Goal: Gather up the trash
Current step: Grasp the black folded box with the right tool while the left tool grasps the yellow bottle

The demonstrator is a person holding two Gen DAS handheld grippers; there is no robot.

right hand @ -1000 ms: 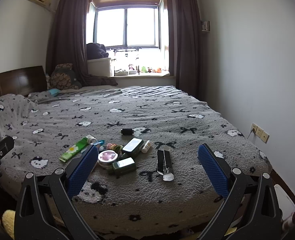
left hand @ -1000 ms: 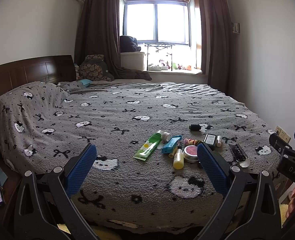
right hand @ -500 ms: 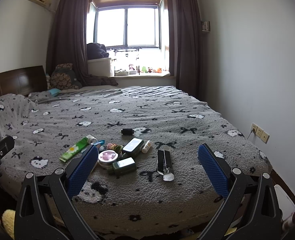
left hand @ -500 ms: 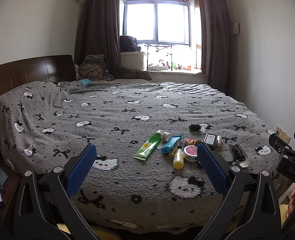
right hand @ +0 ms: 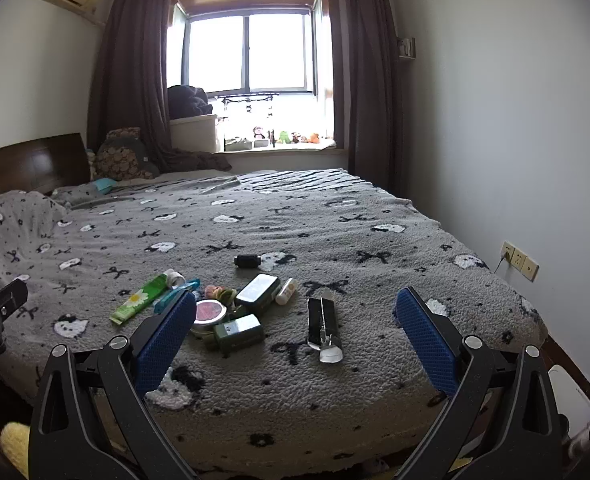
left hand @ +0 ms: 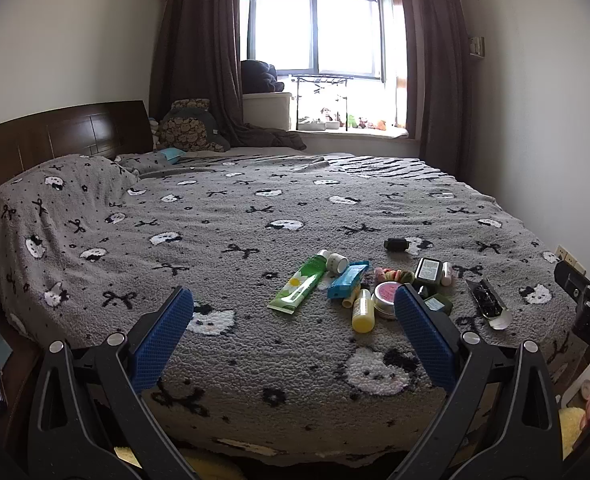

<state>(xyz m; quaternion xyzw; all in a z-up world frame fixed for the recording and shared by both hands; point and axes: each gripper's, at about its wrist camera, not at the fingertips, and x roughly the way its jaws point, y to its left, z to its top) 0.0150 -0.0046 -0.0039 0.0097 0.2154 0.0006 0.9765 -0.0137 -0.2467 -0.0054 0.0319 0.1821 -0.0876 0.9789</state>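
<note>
- Left wrist view: the left gripper [left hand: 293, 330] hangs over the near edge of the bed [left hand: 215, 240], jaws spread wide, nothing between them.
- Right wrist view: the right gripper [right hand: 295, 328] is likewise spread wide and empty, just short of the bed.
- Against the pictures from a second ago nothing has shifted: both grippers sit in the same place and no item has moved. By my reading, collecting has not started.
- The trash lies in a loose cluster on the bed, taking the pink tin [right hand: 208, 314] as landmark:
- green tube [right hand: 137, 299] and blue tube [left hand: 347, 279] lie to its left;
- yellow bottle [left hand: 363, 313] lies just beside it, toward the camera;
- two dark green boxes [right hand: 239, 332] touch or nearly touch its right side;
- black wrapper [right hand: 323, 322] lies further right, apart;
- small black cylinder [right hand: 247, 261] lies beyond it, well apart.
- No bin or bag shows in either view.
</note>
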